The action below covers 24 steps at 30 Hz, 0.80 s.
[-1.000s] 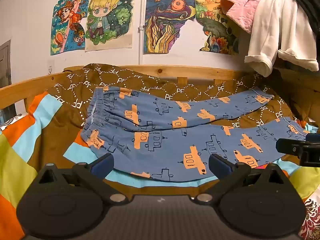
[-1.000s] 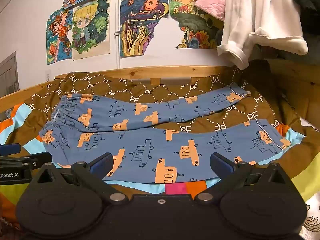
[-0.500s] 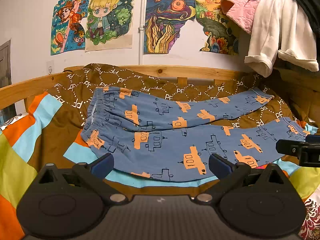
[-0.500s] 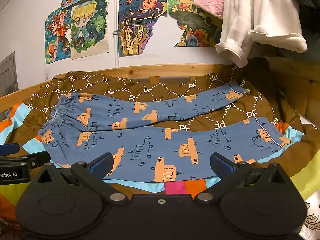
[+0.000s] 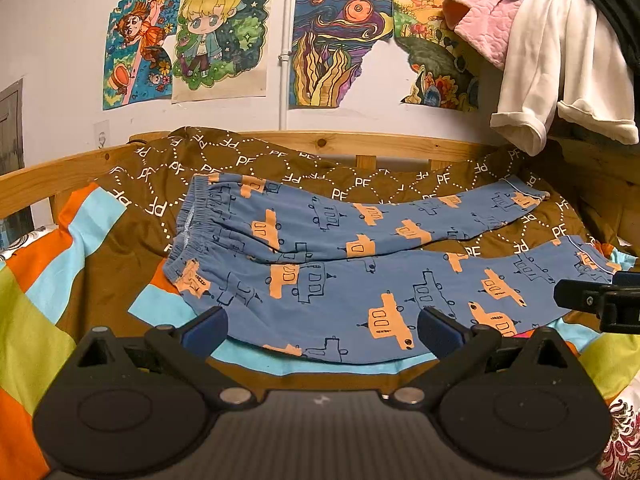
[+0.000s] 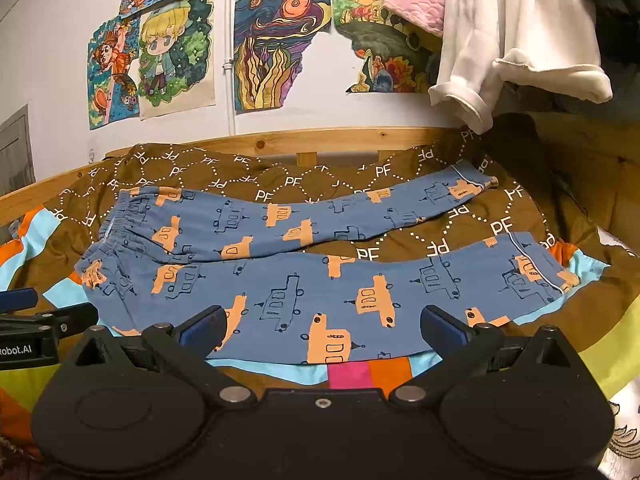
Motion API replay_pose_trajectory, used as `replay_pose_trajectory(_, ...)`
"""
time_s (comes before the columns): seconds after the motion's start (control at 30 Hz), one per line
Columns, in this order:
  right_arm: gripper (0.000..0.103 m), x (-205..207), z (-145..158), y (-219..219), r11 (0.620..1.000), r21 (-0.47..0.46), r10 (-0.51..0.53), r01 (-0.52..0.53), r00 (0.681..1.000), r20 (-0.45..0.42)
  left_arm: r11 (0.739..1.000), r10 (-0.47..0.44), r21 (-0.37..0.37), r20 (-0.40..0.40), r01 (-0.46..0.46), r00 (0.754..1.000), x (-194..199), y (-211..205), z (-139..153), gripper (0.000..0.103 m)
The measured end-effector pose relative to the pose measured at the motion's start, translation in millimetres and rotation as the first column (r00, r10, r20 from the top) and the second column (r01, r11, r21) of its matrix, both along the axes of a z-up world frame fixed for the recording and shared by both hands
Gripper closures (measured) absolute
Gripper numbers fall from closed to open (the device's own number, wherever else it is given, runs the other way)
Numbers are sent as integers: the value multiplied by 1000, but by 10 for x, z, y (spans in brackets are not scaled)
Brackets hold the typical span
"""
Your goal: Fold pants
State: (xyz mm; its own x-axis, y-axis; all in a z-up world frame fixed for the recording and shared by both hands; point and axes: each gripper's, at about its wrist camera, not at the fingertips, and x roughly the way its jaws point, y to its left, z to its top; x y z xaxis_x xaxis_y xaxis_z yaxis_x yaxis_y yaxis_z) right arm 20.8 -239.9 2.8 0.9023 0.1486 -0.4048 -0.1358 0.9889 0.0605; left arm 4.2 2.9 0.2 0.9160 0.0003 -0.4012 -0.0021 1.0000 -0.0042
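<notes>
Fingers (image 5: 204, 326) wide apart, empty, above pants (image 5: 360, 280)

a brown quilt (image 5: 120, 276) with white "pf" lettering and bright colour blocks covered the bed. a wooden rail (image 5: 360, 145) ran behind it. drawings (image 5: 222, 38) hung on the white wall, and a white garment (image 5: 560, 68) and a pink blanket (image 5: 486, 20) hung at the upper right.

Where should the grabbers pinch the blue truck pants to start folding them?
Probably the near leg of the blue truck pants: the left gripper at the elastic waistband, the right gripper at the cuff. Come in low from the near edge, since both ends lie flat on the quilt with edges exposed.
</notes>
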Motion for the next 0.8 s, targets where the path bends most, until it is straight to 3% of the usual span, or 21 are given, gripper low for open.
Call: replay_pose_trajectory(0.8,1,-41,22,8,1000,4,-1,1,1000,-4,1000,2,-1,-3,-2,1000,-40,9,-8,0)
